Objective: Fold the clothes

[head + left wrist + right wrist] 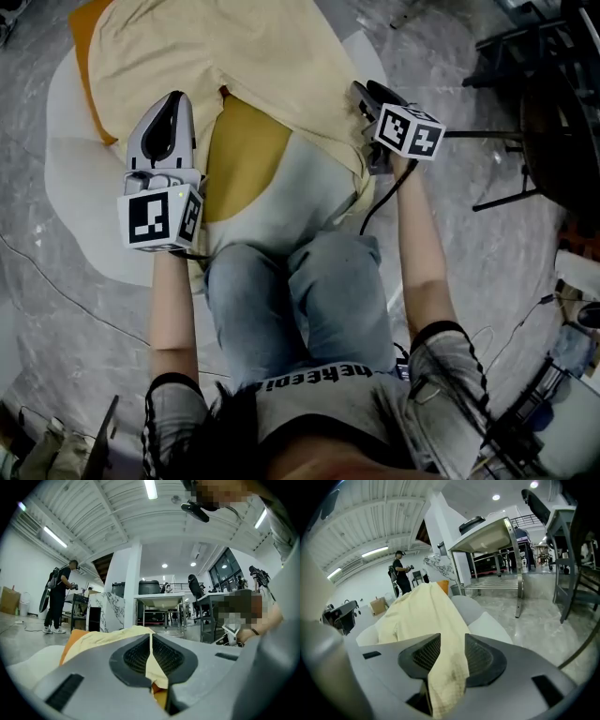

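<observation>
A pale yellow garment lies spread over a white cushion, with an orange piece under its near edge. My left gripper is at the garment's near left edge. In the left gripper view its jaws are shut on a thin fold of the yellow cloth. My right gripper is at the near right edge. In the right gripper view its jaws stand apart, with the yellow cloth draped loosely through the gap.
My knees in blue jeans are just in front of the cushion. A black chair base stands to the right and a cable runs over the marble floor. A metal-legged table and a standing person are farther off.
</observation>
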Demonstrator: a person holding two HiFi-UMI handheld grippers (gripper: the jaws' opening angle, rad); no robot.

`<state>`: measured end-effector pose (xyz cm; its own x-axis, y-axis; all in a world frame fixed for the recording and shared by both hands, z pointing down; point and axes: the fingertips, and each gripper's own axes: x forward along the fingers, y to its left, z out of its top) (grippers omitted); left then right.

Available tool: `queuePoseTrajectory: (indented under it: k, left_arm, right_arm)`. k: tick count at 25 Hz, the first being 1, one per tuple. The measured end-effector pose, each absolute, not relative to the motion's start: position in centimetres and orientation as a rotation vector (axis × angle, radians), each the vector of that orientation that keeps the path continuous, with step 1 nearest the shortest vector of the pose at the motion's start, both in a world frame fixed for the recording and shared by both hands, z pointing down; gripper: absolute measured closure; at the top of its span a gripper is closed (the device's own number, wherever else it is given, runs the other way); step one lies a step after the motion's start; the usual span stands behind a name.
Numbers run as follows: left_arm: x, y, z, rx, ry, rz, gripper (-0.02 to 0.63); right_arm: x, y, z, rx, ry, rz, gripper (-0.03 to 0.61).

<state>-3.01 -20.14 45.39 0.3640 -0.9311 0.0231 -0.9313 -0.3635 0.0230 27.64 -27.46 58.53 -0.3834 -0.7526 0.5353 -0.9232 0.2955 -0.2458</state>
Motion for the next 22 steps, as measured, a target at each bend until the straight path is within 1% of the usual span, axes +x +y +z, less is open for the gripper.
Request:
queuePoseTrajectory:
  k: [8,14,18,19,21,22]
  left_arm:
    - [-4.1,-18.7,45.8,2.593,-1.764,0.000,0.612]
    - [-4.3,-18.4,46.7,2.592,-1.757,0.015,0.612]
    - [-4.0,-18.2,47.3,2.591,-1.740,0.043,0.612]
    - [-4.0,-18.1,47.4,2.590,-1.739,0.046,0.612]
    - [-4.1,-17.9,47.5,2.590,-1.740,0.047,0.612]
    - [-4.2,-17.7,47.5,2.591,-1.741,0.048,0.612]
  right_arm:
    - [31.7,-24.4,63.0,1.608,-2.130,0.856,0.419]
    - [33.2,-23.4,66.0,1.625,-2.083,0.940,0.394]
    - [33.3,-23.5,66.4,1.653,-2.083,0.989,0.399]
    - [33.3,-23.5,66.2,1.649,-2.084,0.975,0.428]
    - [32.9,-23.2,65.4,1.632,-2.091,0.920,0.565]
    - [32.5,-23.1,64.9,1.617,-2.101,0.890,0.565]
